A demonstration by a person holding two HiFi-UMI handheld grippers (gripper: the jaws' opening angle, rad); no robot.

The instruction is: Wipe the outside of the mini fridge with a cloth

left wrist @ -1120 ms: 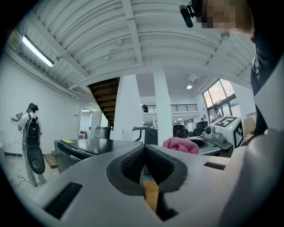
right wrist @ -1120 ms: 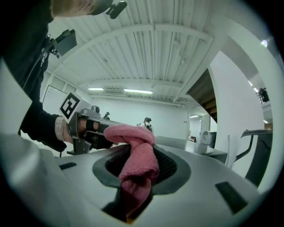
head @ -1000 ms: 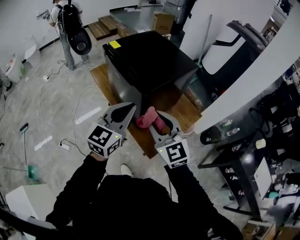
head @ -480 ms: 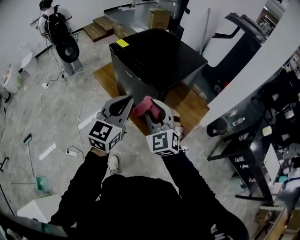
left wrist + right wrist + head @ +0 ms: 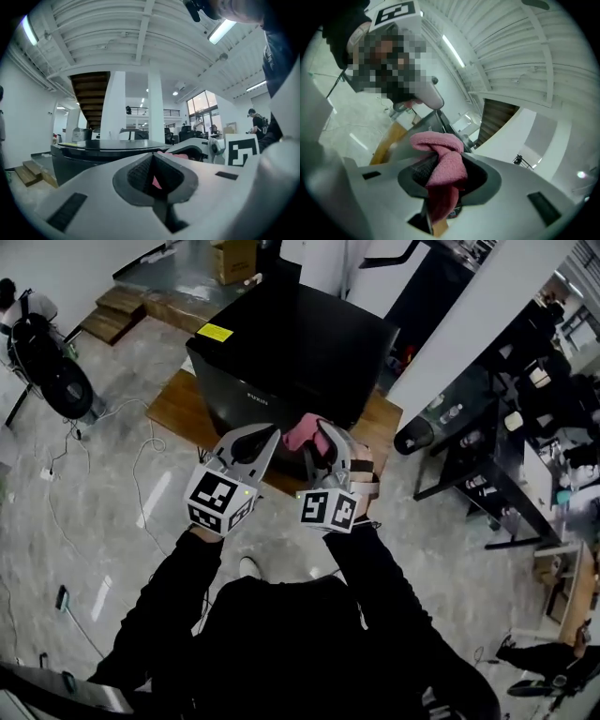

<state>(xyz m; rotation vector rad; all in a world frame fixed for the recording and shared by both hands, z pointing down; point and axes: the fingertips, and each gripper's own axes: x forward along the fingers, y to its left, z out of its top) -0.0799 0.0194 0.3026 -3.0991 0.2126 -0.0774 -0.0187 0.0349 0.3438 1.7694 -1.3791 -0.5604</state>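
Black mini fridge [image 5: 291, 352] on wooden platform [image 5: 173, 399], set back from its front edge, right gripper [image 5: 322, 432] clamped on pink cloth [image 5: 443, 159] before fridge front, left gripper [image 5: 152, 176] jaws together, nothing between.

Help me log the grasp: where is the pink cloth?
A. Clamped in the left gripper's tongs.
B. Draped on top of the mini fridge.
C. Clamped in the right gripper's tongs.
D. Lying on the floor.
C: the right gripper view shows the pink cloth pinched between the tongs of the right gripper.
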